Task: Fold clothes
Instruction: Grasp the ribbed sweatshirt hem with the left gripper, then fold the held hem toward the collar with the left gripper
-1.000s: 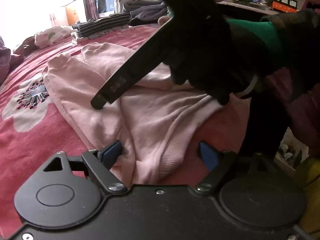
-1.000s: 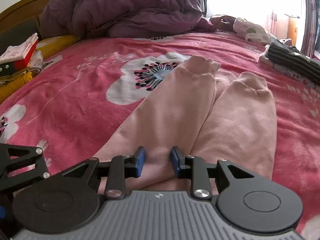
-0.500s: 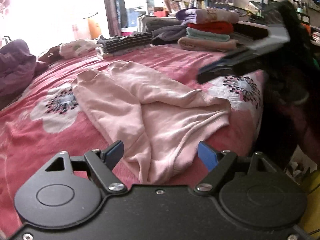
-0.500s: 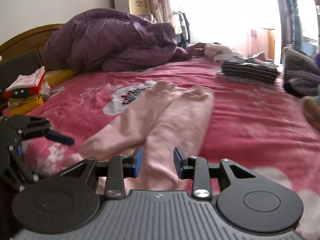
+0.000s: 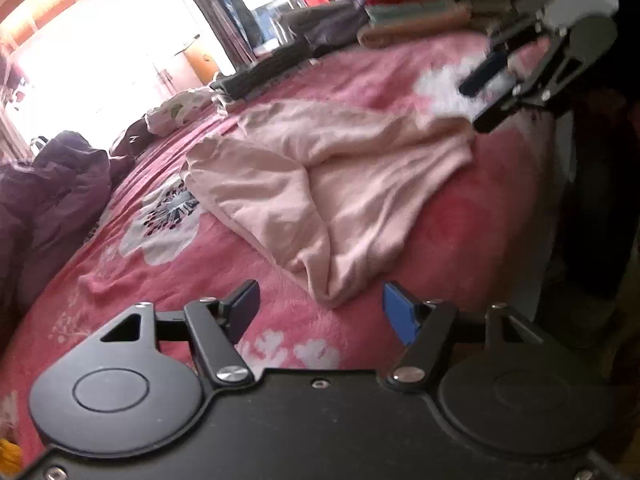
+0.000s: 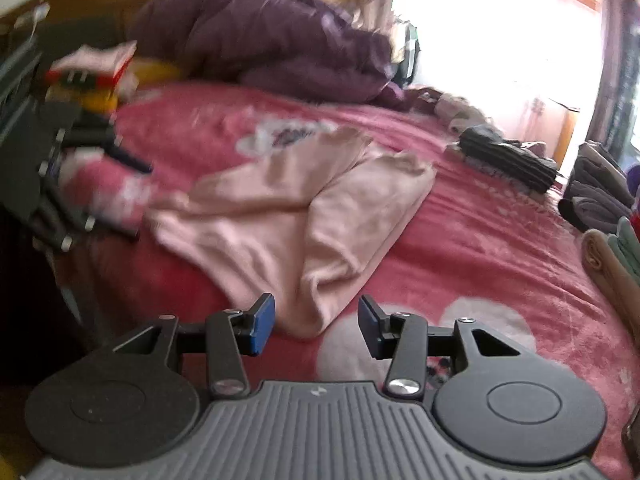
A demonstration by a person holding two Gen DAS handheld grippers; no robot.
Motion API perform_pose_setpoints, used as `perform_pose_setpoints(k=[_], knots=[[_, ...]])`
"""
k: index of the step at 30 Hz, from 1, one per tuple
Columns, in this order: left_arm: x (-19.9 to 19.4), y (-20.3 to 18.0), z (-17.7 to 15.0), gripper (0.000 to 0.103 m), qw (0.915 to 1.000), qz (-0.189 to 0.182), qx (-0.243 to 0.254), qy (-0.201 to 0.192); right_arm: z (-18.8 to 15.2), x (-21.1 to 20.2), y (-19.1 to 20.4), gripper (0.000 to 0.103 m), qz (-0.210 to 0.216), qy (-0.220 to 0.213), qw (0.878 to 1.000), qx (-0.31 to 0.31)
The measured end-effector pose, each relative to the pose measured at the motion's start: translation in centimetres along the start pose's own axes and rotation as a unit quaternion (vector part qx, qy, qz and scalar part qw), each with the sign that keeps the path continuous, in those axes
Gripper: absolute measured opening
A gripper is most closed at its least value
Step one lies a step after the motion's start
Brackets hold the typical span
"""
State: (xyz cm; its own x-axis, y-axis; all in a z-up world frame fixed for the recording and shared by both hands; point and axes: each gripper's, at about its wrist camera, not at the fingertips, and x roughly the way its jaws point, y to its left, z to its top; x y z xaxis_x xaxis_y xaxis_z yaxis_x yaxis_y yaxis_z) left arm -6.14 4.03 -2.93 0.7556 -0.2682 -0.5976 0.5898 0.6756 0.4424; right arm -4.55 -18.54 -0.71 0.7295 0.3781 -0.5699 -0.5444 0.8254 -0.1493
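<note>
Pink trousers (image 5: 340, 184): lie flat but rumpled on the bed (image 5: 168, 280), waist end toward the near edge, the two legs running away toward the window. One leg is folded partly over the other along the middle.

Left claw (image 5: 320, 312): jaws closing, blue pads apart, nothing pressed between them; one waist corner of the trousers lies just ahead of the gap.

Right claw (image 6: 316, 322): jaws opening, pads apart, gripping nothing; the other waist corner lies just ahead of the gap. It also shows blurred at the upper right of the left view, near the trousers' edge.

Bed: red-pink blanket with white flowers.

Purple duvet (image 6: 264, 36): heaped at the head of the bed, well apart from the trousers.

Striped dark garment (image 6: 508, 160): folded, on the far side of the bed.

Folded clothes (image 5: 412, 20): stacked beyond the trousers.
</note>
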Motion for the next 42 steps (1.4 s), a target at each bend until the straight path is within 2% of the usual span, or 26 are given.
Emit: perform_pose_setpoints(k=[5, 8, 15, 17, 19, 21, 24, 27, 30, 35, 37, 42], knots=[[0.6, -0.7, 0.2, 0.051, 0.9998, 0.014, 0.017, 0.002, -0.6, 0.8, 1.2, 0.047, -0.005, 0.029, 0.999, -0.036], [1.3, -1.0, 0.3, 0.048, 0.9996, 0.02, 0.019, -0.001, -1.2, 1.9, 1.5, 0.045, -0.02, 0.051, 0.997, -0.048], [2.3, -0.7, 0.7, 0.046, 0.9993, 0.035, -0.004, -0.013, -1.1, 2.5, 2.1, 0.045, -0.053, 0.022, 0.996, -0.075], [2.3, -0.6, 1.0, 0.037, 0.9993, 0.031, -0.015, -0.013, -1.0, 2.6, 2.0, 0.045, -0.058, 0.016, 0.995, -0.076], [2.2, -0.6, 1.2, 0.031, 0.9993, 0.026, -0.021, -0.012, -0.9, 2.6, 1.8, 0.038, -0.057, 0.008, 0.996, -0.072], [2.1, -0.4, 1.4, 0.03, 0.9992, 0.025, -0.03, -0.012, -0.8, 2.5, 1.7, 0.032, -0.052, 0.002, 0.996, -0.07], [1.8, 0.3, 1.5, 0.027, 0.9979, 0.021, -0.059, -0.018, -0.6, 2.4, 1.6, 0.028, -0.047, -0.004, 0.997, -0.064], [1.3, 1.3, 1.8, 0.027, 0.9955, 0.02, -0.088, -0.03, -0.1, 2.0, 1.1, 0.026, -0.05, -0.02, 0.997, -0.047], [0.9, 2.2, 2.1, 0.026, 0.993, 0.018, -0.108, -0.045, 0.5, 1.4, 0.7, 0.028, -0.05, -0.035, 0.998, -0.035], [0.4, 3.7, 2.4, 0.025, 0.9869, 0.003, -0.146, -0.069, 0.9, 1.4, -0.1, 0.024, -0.005, -0.046, 0.999, -0.012], [0.2, 4.4, 2.5, 0.025, 0.9832, -0.002, -0.163, -0.082, 1.2, 1.0, -0.5, 0.021, 0.006, -0.055, 0.998, 0.003], [-0.3, 6.6, 3.1, 0.025, 0.9697, -0.012, -0.21, -0.124, 2.8, -0.3, -2.0, 0.02, 0.013, -0.094, 0.995, 0.036]])
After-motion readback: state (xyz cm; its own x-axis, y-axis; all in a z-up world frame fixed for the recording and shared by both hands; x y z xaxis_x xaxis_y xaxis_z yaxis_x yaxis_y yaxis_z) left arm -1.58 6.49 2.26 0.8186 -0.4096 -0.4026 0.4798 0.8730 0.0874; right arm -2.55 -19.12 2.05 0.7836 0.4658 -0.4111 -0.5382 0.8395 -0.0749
